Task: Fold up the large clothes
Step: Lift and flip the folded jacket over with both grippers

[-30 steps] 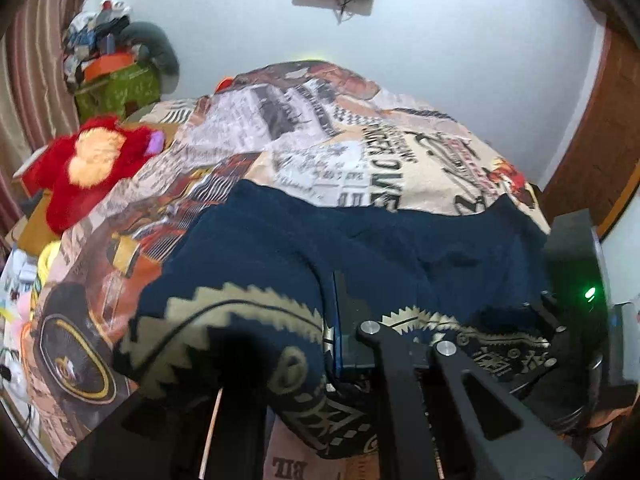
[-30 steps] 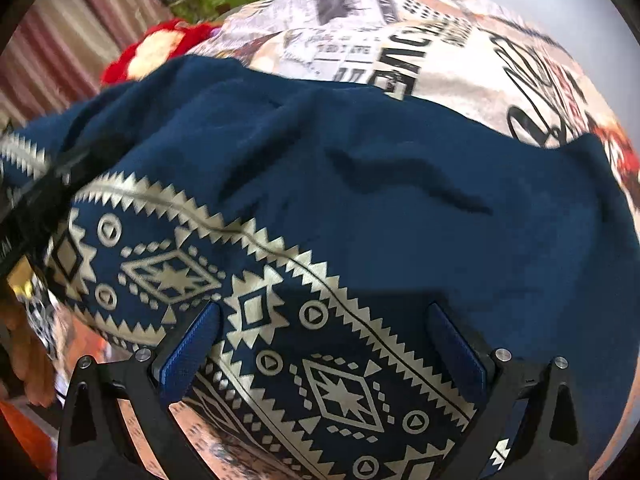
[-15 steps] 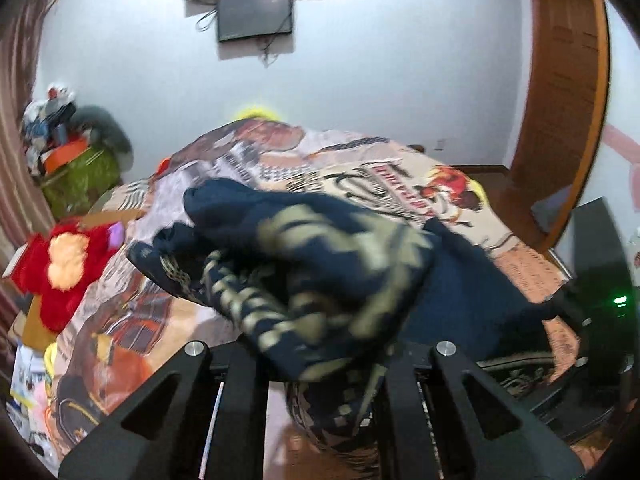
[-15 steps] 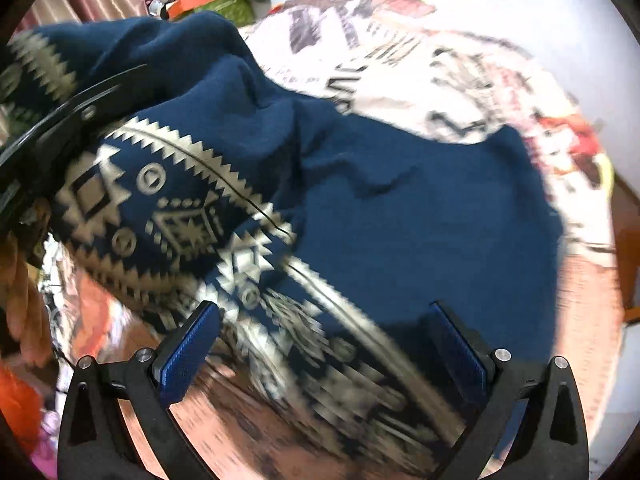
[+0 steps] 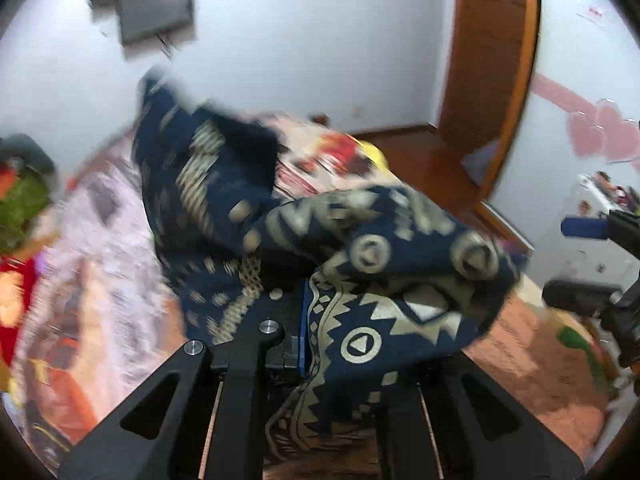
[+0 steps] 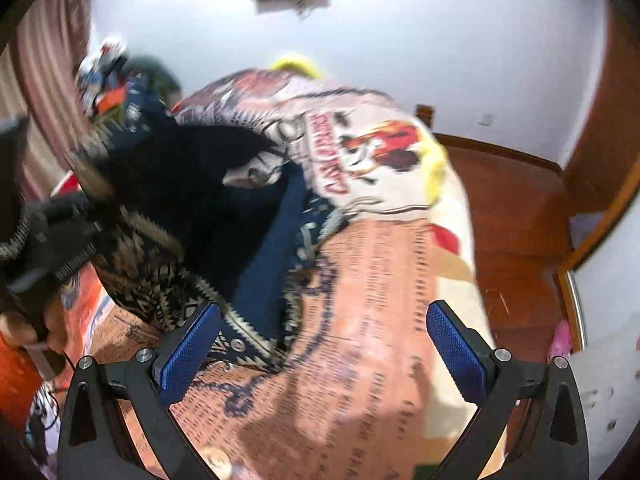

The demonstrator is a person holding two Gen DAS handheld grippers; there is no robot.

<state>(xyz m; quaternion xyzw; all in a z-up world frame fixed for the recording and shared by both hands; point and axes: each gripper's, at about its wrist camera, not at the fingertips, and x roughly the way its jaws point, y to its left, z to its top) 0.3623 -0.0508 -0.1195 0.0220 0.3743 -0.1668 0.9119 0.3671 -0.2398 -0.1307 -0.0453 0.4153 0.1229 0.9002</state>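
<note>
A: Where does the garment (image 5: 360,272) stand now?

B: The left gripper (image 5: 308,320) has its jaws clamped tight on the patterned hem of the navy garment. A second ago the cloth lay spread flat on the bed beyond the jaws; now it is bunched and hanging in the air, draped over and to the right of the jaws, with a long tail trailing up and away ahead of them.

A: And the right gripper (image 6: 324,340)?

B: Its jaws stand wide apart with nothing between them. A second ago the patterned border filled the whole space between its blue pads (image 6: 188,344); now only the printed bedspread (image 6: 380,280) shows there. The garment sits ahead and to the left of the jaws, its hem just beyond the left pad, and most of it is gathered toward the other gripper at the far left of that view.

A: So what does that mean for the fold?

B: I'd judge the cloth has been lifted off the bed from one edge only, so it is not flat any more. That looks like a shake-out or a reposition rather than a finished fold; no neat crease is visible, though blur hides much detail.

A: What is needed next?

B: Probably the free right gripper must take a second corner or edge so the garment can be stretched between both and laid down squarely. With one grip, it may land crumpled.
</note>
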